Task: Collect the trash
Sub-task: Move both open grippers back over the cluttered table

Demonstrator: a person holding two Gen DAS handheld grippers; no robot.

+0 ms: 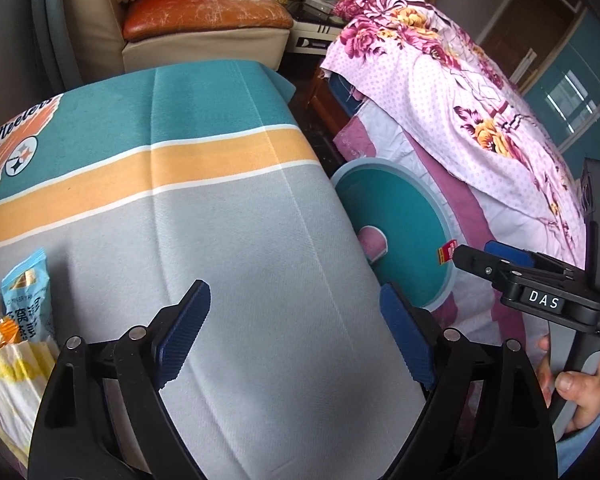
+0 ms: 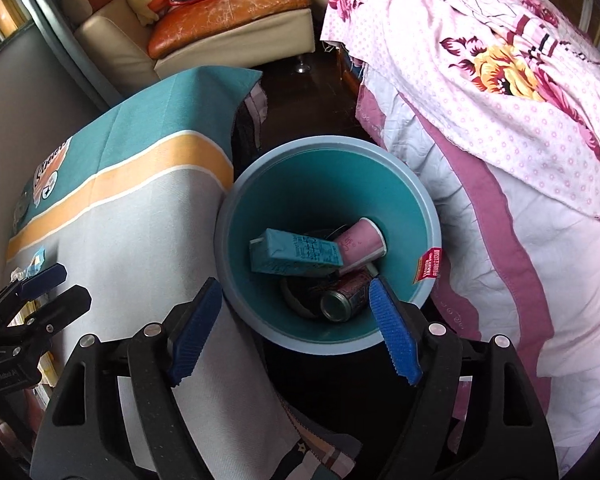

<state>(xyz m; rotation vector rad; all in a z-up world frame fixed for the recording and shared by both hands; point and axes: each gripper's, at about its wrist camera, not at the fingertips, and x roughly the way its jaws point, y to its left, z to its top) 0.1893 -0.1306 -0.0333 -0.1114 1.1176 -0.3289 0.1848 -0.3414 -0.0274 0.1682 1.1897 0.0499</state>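
the left wrist view sat low and close over the cloth-covered table (image 1: 204,208), facing along it toward the sofa (image 1: 204,28), with the bin (image 1: 404,232) at its right edge and the right tool (image 1: 480,258) entering from the right. the right wrist view looked steeply down from near above into the bin (image 2: 416,200), the left tool (image 2: 50,288) at its left edge. both views shared the table (image 2: 132,216), bin, sofa (image 2: 228,12) and bed (image 1: 480,120).

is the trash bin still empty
No, the right wrist view shows a teal carton, a pink cup and a can inside the bin.
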